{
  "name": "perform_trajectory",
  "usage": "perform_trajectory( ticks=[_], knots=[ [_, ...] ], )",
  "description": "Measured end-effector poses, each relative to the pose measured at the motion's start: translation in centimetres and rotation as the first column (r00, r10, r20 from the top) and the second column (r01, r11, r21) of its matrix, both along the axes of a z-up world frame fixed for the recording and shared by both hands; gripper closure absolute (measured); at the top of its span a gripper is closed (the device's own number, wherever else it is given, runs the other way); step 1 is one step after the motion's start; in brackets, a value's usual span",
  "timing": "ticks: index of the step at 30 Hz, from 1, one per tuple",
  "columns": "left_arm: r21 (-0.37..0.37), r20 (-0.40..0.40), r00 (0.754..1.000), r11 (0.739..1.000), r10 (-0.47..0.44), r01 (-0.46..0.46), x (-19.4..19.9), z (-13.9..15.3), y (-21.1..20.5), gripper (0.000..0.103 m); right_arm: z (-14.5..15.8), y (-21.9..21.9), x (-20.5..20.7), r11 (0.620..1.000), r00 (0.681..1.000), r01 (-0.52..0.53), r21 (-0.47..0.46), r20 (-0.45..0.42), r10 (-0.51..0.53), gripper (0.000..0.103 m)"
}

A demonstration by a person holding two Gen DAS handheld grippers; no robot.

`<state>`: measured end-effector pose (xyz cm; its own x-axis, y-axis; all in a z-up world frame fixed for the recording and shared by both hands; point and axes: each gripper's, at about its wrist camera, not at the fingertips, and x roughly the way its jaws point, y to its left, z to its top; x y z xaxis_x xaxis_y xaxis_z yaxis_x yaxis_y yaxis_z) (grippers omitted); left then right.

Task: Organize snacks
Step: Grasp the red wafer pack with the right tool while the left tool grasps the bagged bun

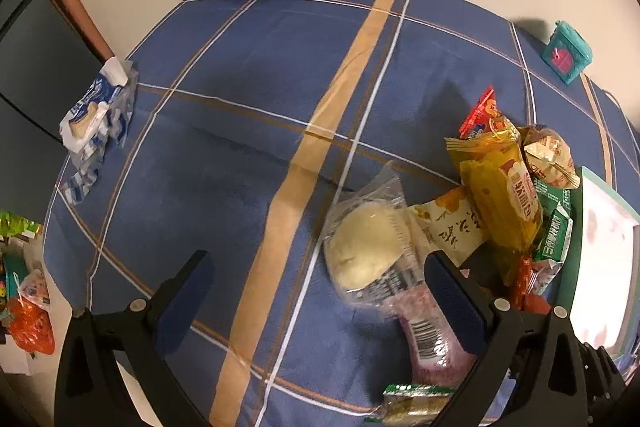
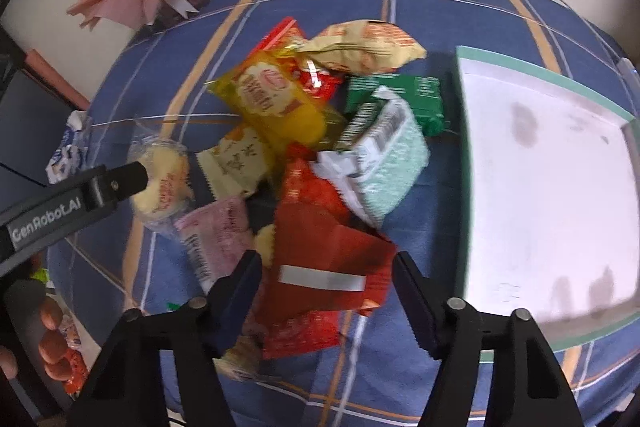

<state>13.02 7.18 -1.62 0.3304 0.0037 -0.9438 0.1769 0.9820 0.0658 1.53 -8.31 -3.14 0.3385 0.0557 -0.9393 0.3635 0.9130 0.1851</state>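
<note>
Left tongs [image 1: 316, 301] hang wide apart over the blue plaid desk [image 1: 224, 131], nothing between them, the snack pile off to their right. Right tongs [image 2: 326, 291] sit half-apart straddling the red packet [image 2: 326, 267] without pinching it; its long axis runs away from them. White tray [image 2: 552, 187] lies further right, so right hand's closer.

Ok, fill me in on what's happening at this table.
A person is sorting a heap of snack packets on a blue checked cloth, one gripper in each hand. The right gripper straddles a red packet, jaws not yet pressing. The left gripper hangs open beside a clear-wrapped pale bun. The white tray holds nothing.
</note>
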Motion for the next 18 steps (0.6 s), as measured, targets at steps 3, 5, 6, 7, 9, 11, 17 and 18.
perform_trajectory(
  ticks=[3,5,6,7,9,11,17,18],
  knots=[
    [0.017,-0.007,1.0,1.0,-0.018,0.019,0.2,-0.4,-0.6,0.0,0.3,-1.0,-0.3,1.0,1.0,0.012,0.016,-0.007,-0.011,0.041],
    [0.02,-0.006,1.0,1.0,-0.019,0.019,0.2,-0.5,-0.8,0.0,0.5,-1.6,-0.4,1.0,1.0,0.021,0.021,-0.01,-0.021,0.045],
    [0.014,-0.007,1.0,1.0,-0.018,0.018,0.3,-0.5,-0.8,0.0,0.7,-1.9,-0.5,0.999,1.0,0.028,0.032,-0.005,-0.028,0.047],
    [0.002,-0.011,1.0,1.0,-0.016,0.016,0.4,-0.6,-0.7,0.0,0.9,-2.1,-0.5,0.998,0.999,0.033,0.045,0.001,-0.033,0.049],
    [0.0,-0.018,1.0,1.0,-0.011,0.011,0.5,-0.8,-0.7,0.0,1.3,-2.3,-0.5,0.999,0.999,0.036,0.039,0.002,-0.036,0.051],
    [0.002,-0.017,1.0,1.0,-0.005,0.005,0.7,-1.0,-0.6,0.002,1.4,-2.7,-0.6,0.999,0.999,0.042,0.031,-0.005,-0.042,0.057],
    [-0.028,-0.03,0.999,1.0,-0.012,0.011,1.1,-1.2,-0.7,0.022,0.2,-3.0,-0.2,0.998,0.998,0.049,0.043,-0.035,-0.047,0.068],
    [-0.032,-0.032,0.999,0.999,-0.015,0.014,1.2,-1.3,-0.8,0.024,-0.1,-2.8,-0.1,0.998,0.998,0.04,0.042,-0.042,-0.038,0.068]
  ],
)
